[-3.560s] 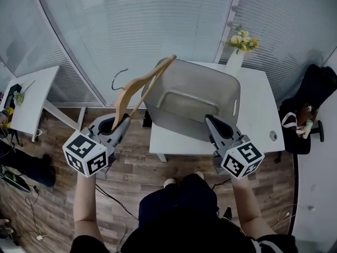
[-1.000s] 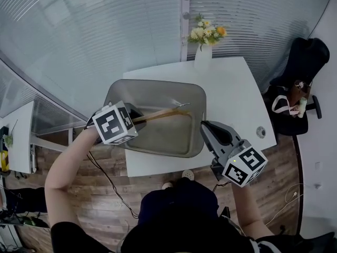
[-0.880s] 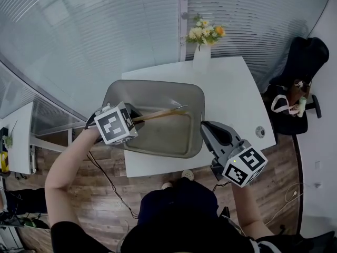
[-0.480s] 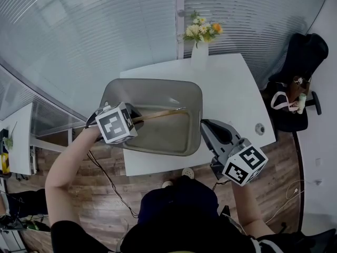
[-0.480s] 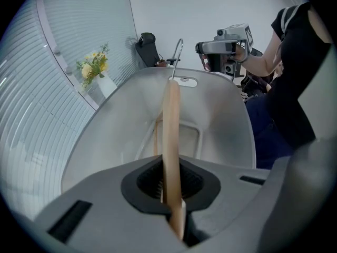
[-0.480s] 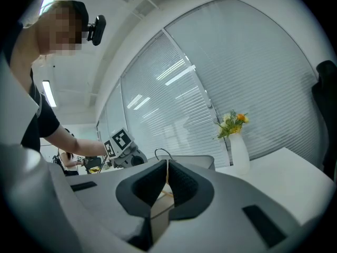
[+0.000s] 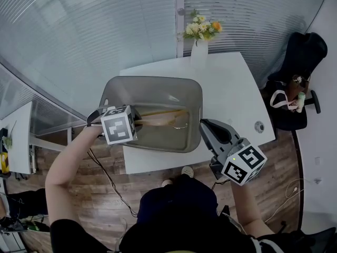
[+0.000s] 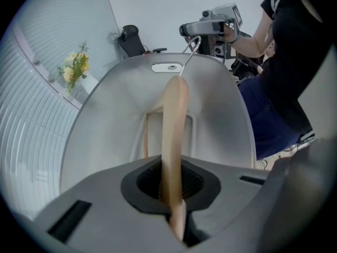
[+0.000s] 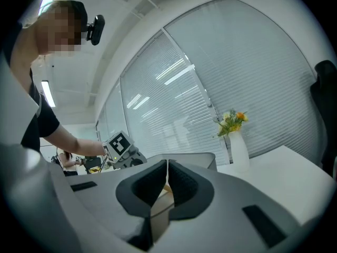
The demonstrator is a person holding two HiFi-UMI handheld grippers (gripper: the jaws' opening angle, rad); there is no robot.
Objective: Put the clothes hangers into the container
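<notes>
A wooden clothes hanger with a metal hook reaches across the inside of the grey plastic container on the white table. My left gripper is at the container's left rim, shut on one end of the hanger. In the left gripper view the hanger runs from between the jaws of my left gripper out over the container's floor, its hook at the far wall. My right gripper hovers just right of the container, shut and empty.
A white vase of flowers stands at the table's far edge. A black chair with bags is at the right. A small round fitting sits near the table's right edge. Glass walls with blinds lie behind, wooden floor below.
The hanger has rolled from edge-on to lying flatter and lower in the container, its hook now showing. My left gripper has turned with it. The right gripper has barely moved.
</notes>
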